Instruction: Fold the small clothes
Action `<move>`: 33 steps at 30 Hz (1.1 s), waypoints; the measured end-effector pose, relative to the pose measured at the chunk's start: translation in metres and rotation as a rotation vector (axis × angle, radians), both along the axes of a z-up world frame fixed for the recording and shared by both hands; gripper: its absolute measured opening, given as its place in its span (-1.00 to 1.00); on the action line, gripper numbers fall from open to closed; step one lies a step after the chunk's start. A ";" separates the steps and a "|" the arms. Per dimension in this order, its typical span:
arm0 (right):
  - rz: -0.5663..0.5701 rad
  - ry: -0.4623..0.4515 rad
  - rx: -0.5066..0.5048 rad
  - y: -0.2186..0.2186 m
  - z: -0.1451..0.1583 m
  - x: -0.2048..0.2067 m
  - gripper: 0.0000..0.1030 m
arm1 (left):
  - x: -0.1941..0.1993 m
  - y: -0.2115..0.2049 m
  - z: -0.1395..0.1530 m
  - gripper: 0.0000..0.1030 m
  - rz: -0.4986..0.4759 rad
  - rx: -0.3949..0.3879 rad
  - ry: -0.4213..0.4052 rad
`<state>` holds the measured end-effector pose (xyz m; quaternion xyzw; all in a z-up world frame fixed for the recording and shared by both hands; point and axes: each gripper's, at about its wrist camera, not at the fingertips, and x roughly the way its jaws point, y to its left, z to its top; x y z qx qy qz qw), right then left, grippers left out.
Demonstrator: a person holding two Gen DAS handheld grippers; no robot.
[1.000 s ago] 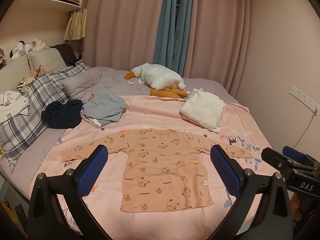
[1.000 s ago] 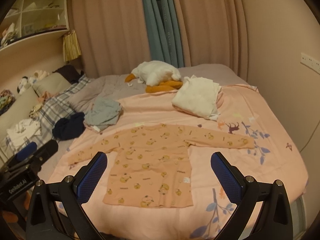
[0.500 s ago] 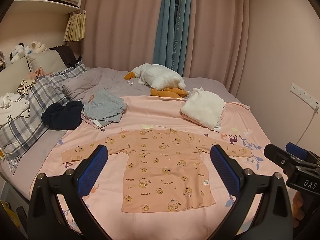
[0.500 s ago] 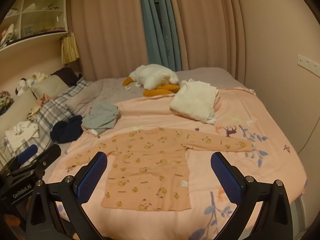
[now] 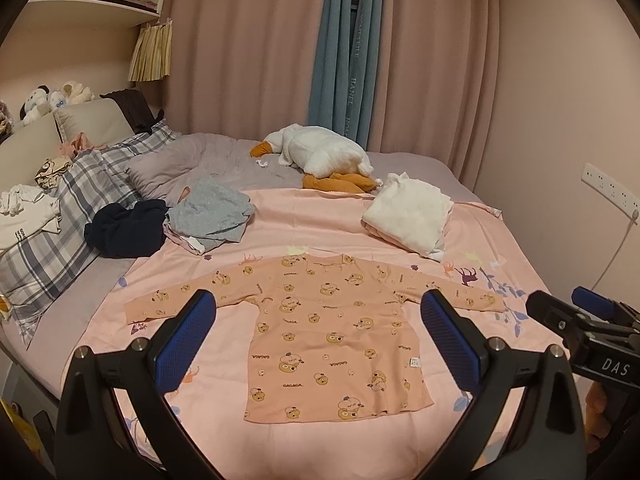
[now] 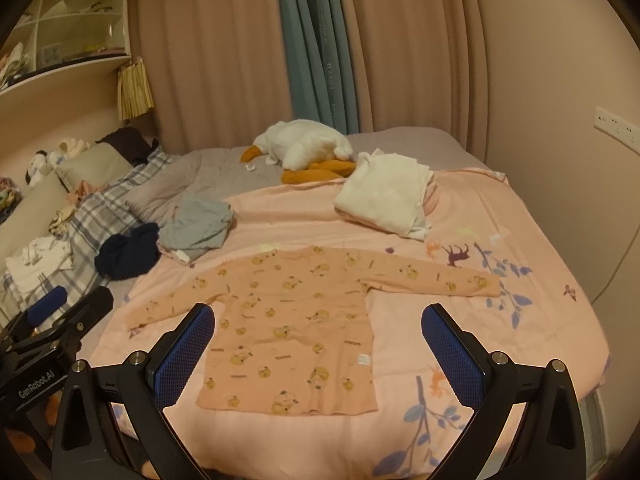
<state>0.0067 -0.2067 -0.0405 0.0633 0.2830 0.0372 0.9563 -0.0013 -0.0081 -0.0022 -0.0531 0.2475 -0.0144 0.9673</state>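
Observation:
A small orange long-sleeved shirt with a bear print (image 5: pixel 324 320) lies flat on the pink sheet (image 5: pixel 304 216), sleeves spread to both sides, hem toward me. It also shows in the right wrist view (image 6: pixel 296 320). My left gripper (image 5: pixel 320 340) is open and empty, held above the near edge of the bed. My right gripper (image 6: pixel 318 344) is open and empty too, beside it. Each gripper shows at the edge of the other's view: the right one (image 5: pixel 588 328) and the left one (image 6: pixel 52 320).
A grey garment (image 5: pixel 212 212) and a dark navy one (image 5: pixel 124 228) lie at the left. A folded white cloth (image 5: pixel 408 216) and a plush goose (image 5: pixel 320 156) lie behind the shirt. Plaid pillows (image 5: pixel 60 208) are at far left; a wall with sockets (image 5: pixel 608 188) at right.
Both grippers have drawn back and risen slightly, so the shirt looks a little smaller and farther. The shirt has not moved. Both stay open.

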 end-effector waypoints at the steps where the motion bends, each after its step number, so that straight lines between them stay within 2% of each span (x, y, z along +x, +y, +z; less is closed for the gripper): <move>1: 0.000 0.001 -0.005 0.000 0.000 0.000 1.00 | 0.001 0.001 0.000 0.99 0.003 -0.005 -0.002; 7: -0.021 -0.017 0.000 -0.005 0.004 -0.004 1.00 | 0.000 0.000 0.002 0.99 0.023 -0.006 -0.021; 13: -0.031 -0.032 0.009 -0.006 0.001 -0.005 1.00 | -0.005 -0.007 -0.003 0.99 0.066 0.047 -0.045; 18: -0.034 -0.044 0.013 -0.005 -0.005 -0.003 1.00 | -0.009 -0.003 -0.013 0.99 0.101 -0.005 -0.071; 22: -0.033 -0.055 0.018 0.000 -0.009 -0.002 1.00 | -0.004 -0.008 -0.017 0.99 0.094 -0.013 -0.030; 25: -0.022 -0.056 0.026 0.003 -0.010 -0.003 1.00 | -0.006 -0.011 -0.018 0.99 0.064 -0.024 -0.031; 27: -0.025 -0.061 0.032 0.004 -0.011 -0.003 1.00 | -0.009 -0.010 -0.019 0.99 0.078 -0.047 -0.029; 29: -0.026 -0.072 0.038 0.004 -0.012 -0.003 1.00 | -0.012 -0.011 -0.017 0.99 0.090 -0.029 -0.058; 33: -0.045 -0.081 0.046 0.002 -0.014 -0.003 1.00 | -0.013 -0.011 -0.018 0.99 0.115 -0.019 -0.063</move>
